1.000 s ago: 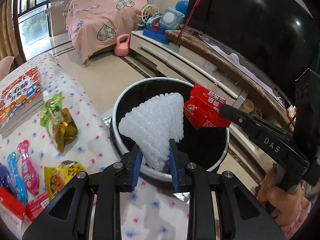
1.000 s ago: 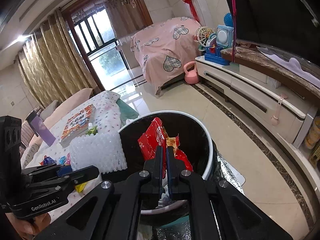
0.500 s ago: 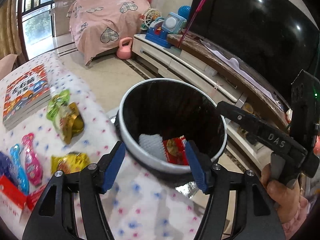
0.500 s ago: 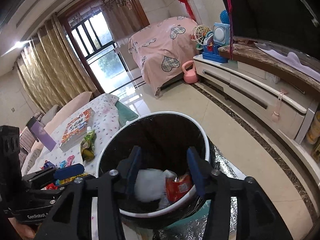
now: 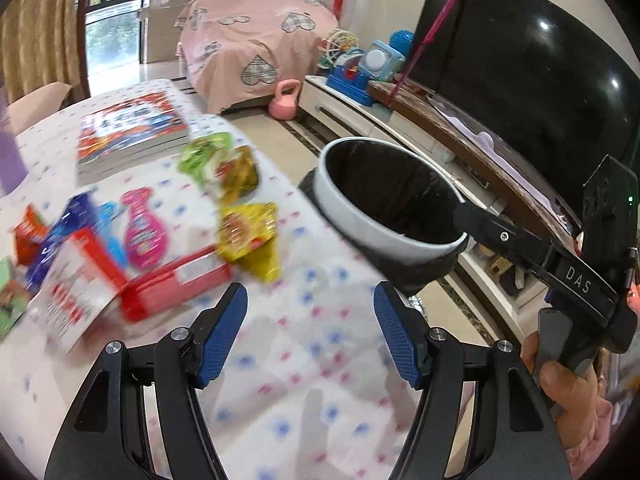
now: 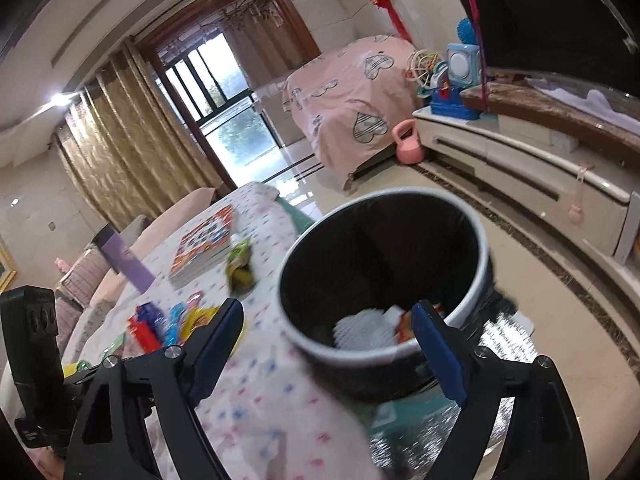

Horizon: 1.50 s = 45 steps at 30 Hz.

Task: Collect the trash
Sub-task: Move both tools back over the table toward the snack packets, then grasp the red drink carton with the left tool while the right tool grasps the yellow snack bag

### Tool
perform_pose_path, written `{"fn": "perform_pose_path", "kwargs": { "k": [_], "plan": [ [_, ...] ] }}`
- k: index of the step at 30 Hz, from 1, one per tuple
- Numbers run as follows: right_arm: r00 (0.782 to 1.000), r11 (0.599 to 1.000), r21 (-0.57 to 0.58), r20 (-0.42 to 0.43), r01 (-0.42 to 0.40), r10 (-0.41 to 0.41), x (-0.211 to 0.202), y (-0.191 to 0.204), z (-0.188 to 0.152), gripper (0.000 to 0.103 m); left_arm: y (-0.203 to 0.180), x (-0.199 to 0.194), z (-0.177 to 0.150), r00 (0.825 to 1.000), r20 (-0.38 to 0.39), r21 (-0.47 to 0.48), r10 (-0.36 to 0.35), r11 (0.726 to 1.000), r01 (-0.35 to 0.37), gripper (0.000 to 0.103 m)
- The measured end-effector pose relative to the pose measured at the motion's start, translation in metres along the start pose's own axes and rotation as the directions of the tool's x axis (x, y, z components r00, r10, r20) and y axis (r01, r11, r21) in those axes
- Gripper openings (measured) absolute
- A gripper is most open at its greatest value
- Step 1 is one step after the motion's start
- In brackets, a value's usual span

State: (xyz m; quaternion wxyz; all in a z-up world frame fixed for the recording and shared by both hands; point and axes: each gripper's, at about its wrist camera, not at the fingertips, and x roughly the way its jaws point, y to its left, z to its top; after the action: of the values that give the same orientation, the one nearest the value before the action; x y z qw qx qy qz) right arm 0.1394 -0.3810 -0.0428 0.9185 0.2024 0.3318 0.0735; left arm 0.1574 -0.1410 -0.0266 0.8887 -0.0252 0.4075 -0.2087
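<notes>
Now both tongs are empty and spread wide: the left tongs (image 5: 310, 336) hang low in the frame over the spotted tabletop (image 5: 320, 360), and the right tongs (image 6: 332, 344) sit at the bottom centre of their view, framing the near rim of the trash bin (image 6: 384, 354). At the bin's bottom lie a white foam net (image 6: 362, 334) and a scrap of red wrapper (image 6: 404, 326), so part of the collecting looks done. The step in hand seems to be going for more litter. On the left half of the left wrist view lie a yellow snack packet (image 5: 250, 236), a green packet (image 5: 204, 156) touching a darker yellow one beside it, a red box (image 5: 176, 284), and a pink blister pack (image 5: 144, 228). The nearest candidates are the yellow snack packet and the red box; my guess is that the next move calls for lowering one pair of tongs flat to the cloth and pinching a crinkled edge, since thin film slips easily. Motion blur smears everything on the tabletop, so labels are unreadable and I cannot tell which items are trash and which are keepers, such as the book (image 5: 132, 128) at upper left. The bin's interior is hidden in the left view, and the left edge cuts off further items.
</notes>
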Motion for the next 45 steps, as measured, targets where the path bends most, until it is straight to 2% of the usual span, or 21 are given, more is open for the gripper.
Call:
{"fn": "perform_pose_path", "kwargs": {
  "k": [15,25,27,29,35,39,45],
  "plan": [
    [0.989,0.994,-0.048,-0.116,-0.095,0.089,0.015,0.068,-0.052,0.088,0.080,-0.041,-0.049,0.996,0.012,-0.145,0.090,0.986,-0.087,0.067],
    [0.980,0.989,-0.087,-0.170,-0.118,0.102,0.034,0.101,-0.068,0.088,0.123,-0.054,-0.056,0.987,0.026,-0.187,0.158,0.971,-0.151,0.068],
    [0.981,0.989,-0.093,-0.170,-0.114,0.097,0.038,0.104,-0.069,0.088,0.128,-0.055,-0.053,0.984,0.033,-0.186,0.173,0.969,-0.164,0.071],
    [0.980,0.990,-0.091,-0.173,-0.112,0.095,0.043,0.105,-0.066,0.088,0.133,-0.054,-0.049,0.981,0.040,-0.174,0.188,0.968,-0.179,0.078],
    [0.981,0.992,-0.073,-0.172,-0.106,0.092,0.060,0.104,-0.050,0.088,0.141,-0.035,-0.034,0.974,0.025,-0.082,0.225,0.971,-0.223,0.084],
    [0.980,0.992,-0.071,-0.180,-0.103,0.089,0.076,0.103,-0.037,0.088,0.139,-0.018,-0.024,0.962,0.010,0.000,0.274,0.962,-0.274,0.085],
    [0.974,0.993,-0.061,-0.207,-0.105,0.091,0.101,0.104,-0.029,0.087,0.133,-0.006,-0.019,0.956,0.024,0.093,0.292,0.952,-0.293,0.085]
  ]
}}
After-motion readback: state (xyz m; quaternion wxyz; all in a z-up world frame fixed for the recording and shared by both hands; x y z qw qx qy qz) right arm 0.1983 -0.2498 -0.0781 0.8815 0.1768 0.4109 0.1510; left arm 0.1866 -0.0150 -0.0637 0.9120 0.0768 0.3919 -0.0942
